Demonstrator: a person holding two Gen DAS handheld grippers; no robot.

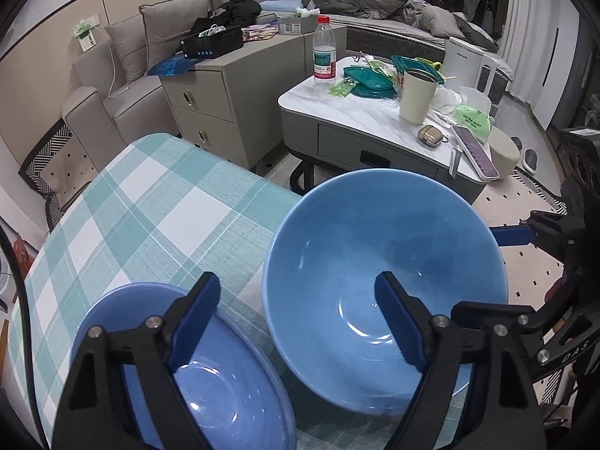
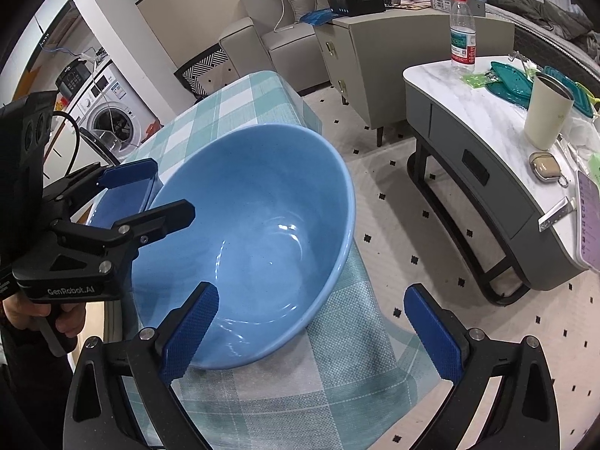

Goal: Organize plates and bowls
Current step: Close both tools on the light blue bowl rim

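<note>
I note the large blue bowl [image 1: 382,292] as my landmark; it sits tilted on the checked-cloth desk [image 1: 150,217], at the desk's right-hand edge, its far rim raised.

Left tongs [image 1: 296,322]: both pads spread wide. One finger [image 1: 399,328] hangs inside the bowl's hollow, the other finger [image 1: 195,322] lies outside the bowl on its left, over the blue plate [image 1: 210,382]. I see no grip on anything. From the right wrist view the left tongs [image 2: 150,191] reach the bowl [image 2: 255,247] from its left rim, one finger above the rim and one beyond it; whether either touches the rim I cannot tell.

Right tongs [image 2: 311,333]: spread wide and holding nothing. The left pad [image 2: 191,333] overlaps the bowl's near rim in the view; the right pad [image 2: 431,333] stands clear of the bowl, over the cloth edge and floor.

The plate rests flat on the desk just left of the bowl, close to it.

Beyond the bowl, well apart, stands a marble-topped coffee table [image 1: 360,108] carrying a water bottle [image 1: 324,52] and a cream cup [image 1: 416,95].
</note>
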